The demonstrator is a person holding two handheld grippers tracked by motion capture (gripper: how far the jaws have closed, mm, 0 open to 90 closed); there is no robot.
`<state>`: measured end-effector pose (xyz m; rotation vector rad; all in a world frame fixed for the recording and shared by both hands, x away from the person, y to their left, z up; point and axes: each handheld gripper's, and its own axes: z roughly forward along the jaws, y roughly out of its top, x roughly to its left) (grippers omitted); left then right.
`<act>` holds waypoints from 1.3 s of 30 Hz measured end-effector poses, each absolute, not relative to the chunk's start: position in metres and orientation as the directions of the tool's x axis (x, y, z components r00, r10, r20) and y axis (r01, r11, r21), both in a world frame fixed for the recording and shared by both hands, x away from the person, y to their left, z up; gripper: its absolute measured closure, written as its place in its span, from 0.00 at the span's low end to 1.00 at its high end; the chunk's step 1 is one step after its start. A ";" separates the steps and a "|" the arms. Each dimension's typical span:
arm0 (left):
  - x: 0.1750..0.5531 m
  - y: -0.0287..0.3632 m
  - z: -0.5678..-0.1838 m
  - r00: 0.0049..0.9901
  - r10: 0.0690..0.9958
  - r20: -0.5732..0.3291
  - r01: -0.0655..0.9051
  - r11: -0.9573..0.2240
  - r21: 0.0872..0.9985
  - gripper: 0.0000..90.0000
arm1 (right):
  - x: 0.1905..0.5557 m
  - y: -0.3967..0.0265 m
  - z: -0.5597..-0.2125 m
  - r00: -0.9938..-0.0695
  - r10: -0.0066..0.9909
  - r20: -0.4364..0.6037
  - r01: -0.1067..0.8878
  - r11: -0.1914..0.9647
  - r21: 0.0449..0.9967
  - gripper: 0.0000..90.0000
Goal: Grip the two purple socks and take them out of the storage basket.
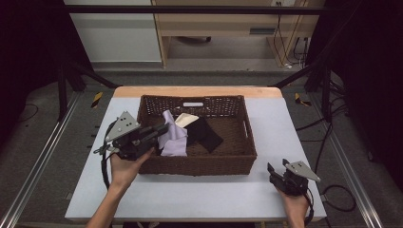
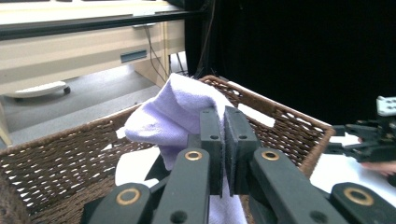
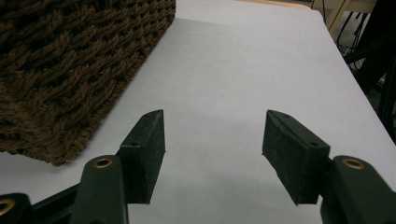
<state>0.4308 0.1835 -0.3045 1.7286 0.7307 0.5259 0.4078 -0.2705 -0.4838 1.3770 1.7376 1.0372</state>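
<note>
The left gripper (image 2: 223,140) is pinching the lilac cloth (image 2: 177,109) over the basket (image 1: 247,142); the right gripper (image 3: 212,154) is gaping wide over the table (image 3: 243,70).

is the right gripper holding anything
No, the right gripper is open, its fingers wide apart over bare table.

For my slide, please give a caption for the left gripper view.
Left gripper shut on lavender cloth, lifting it above wicker basket.
</note>
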 end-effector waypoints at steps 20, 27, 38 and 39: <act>0.374 0.185 -0.313 0.775 0.630 0.044 0.148 -0.249 0.957 0.96 | 0.407 -0.271 -0.484 -0.199 0.979 -0.030 0.435 0.116 0.893 0.43; 0.358 0.188 -0.340 0.793 0.608 0.030 0.190 -0.294 0.937 0.96 | 0.407 -0.271 -0.484 -0.196 0.980 -0.033 0.432 0.117 0.894 0.43; 0.348 0.187 -0.380 0.808 0.589 0.000 0.273 -0.373 0.887 0.96 | 0.407 -0.272 -0.484 -0.194 0.981 -0.027 0.434 0.110 0.894 0.43; 0.349 0.185 -0.388 0.807 0.591 -0.002 0.289 -0.391 0.874 0.96 | 0.407 -0.272 -0.484 -0.193 0.981 -0.023 0.437 0.107 0.893 0.43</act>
